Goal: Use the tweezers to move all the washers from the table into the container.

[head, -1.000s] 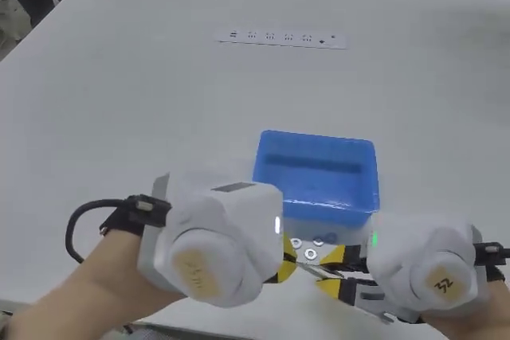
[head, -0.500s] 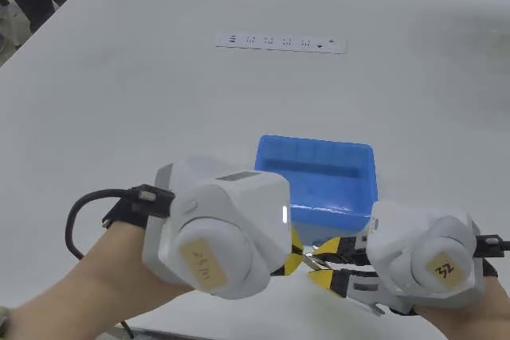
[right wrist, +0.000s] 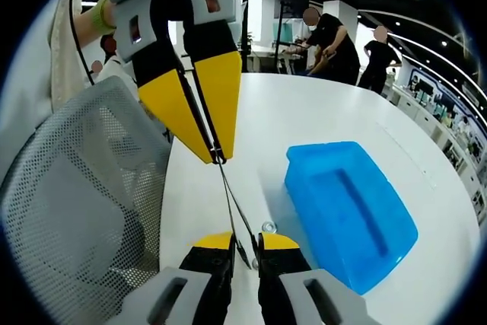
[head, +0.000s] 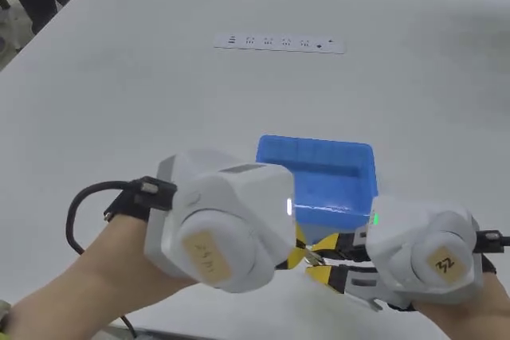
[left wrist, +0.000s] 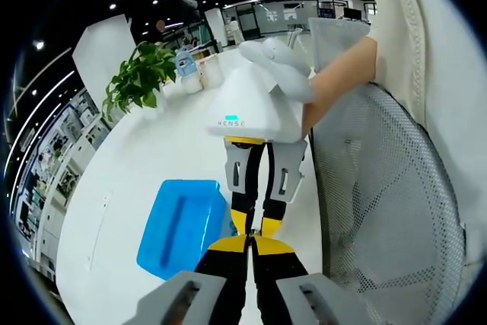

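Observation:
A blue container (head: 317, 146) stands on the white table (head: 159, 101), just beyond both grippers. My left gripper (head: 301, 254) and right gripper (head: 320, 265) meet tip to tip in front of it. Thin metal tweezers (right wrist: 228, 197) run between them. In the right gripper view the left gripper (right wrist: 214, 154) is shut on the tweezers' far end, and the tweezers' two arms pass between the jaws of my right gripper (right wrist: 243, 243). One washer (right wrist: 268, 227) lies on the table beside the container (right wrist: 380, 253). In the left gripper view my left gripper (left wrist: 251, 243) faces the right gripper (left wrist: 255, 225).
A white power strip (head: 279, 41) lies far back on the table. A mesh chair back (right wrist: 76, 211) stands close behind the grippers, near the table's front edge. A potted plant (left wrist: 137, 81) stands at the table's far side. People stand in the background (right wrist: 335, 39).
The left gripper has shifted right and up, and now covers the washers that lay in front of the container. Both grippers' jaw tips have drawn closer together.

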### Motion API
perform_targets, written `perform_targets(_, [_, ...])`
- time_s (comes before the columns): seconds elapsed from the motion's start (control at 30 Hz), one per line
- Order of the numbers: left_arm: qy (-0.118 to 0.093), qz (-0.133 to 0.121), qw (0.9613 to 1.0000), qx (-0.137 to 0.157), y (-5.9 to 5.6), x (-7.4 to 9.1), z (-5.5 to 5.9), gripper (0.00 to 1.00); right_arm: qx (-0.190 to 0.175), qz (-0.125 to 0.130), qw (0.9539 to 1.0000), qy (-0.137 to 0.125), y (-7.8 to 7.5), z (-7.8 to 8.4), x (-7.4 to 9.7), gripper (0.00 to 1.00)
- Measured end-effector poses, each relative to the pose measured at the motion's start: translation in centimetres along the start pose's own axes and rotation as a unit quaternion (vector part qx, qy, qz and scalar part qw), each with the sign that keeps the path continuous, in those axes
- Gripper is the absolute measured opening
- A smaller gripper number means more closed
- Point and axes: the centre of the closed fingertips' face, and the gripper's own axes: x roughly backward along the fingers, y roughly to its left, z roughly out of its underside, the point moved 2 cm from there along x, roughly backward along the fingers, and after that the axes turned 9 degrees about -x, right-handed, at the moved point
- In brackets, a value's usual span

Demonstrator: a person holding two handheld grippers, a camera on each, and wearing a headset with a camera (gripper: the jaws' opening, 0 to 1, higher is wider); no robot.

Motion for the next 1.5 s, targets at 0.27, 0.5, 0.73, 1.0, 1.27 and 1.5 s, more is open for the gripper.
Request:
perform_targets(0.27, [0.002,0.001,1.0,-0.004,0.3,-0.2,-0.2,0.0,-0.004,0.001,1.0,-0.002,-0.3,0.0,-0.1,0.08])
perform_targets(0.5, [0.001,0.002,0.9999,-0.01,0.6,-0.4,-0.6,0.0,-0.008,0.002,0.9999,-0.01,-0.6,-0.3,0.0,0.08])
perform_targets(0.73, [-0.001,0.007,1.0,0.001,0.9,-0.8,-0.4,0.0,-0.018,-0.001,0.9998,-0.013,-0.7,-0.1,-0.1,0.08])
perform_targets(1.0, [-0.002,0.016,0.9999,0.004,1.4,-1.1,-0.7,0.0,-0.017,-0.003,0.9994,-0.031,-0.2,-1.7,1.4,0.09])
perform_targets(1.27, [-0.01,0.03,0.9984,0.047,1.9,-2.1,-0.7,0.0,-0.038,-0.01,0.9983,-0.044,-0.6,-2.6,1.9,0.03])
perform_targets(1.5, [-0.021,-0.02,0.9885,0.149,2.1,-0.9,2.2,0.06,-0.083,-0.006,0.9952,-0.052,-1.3,-2.4,2.1,0.02])
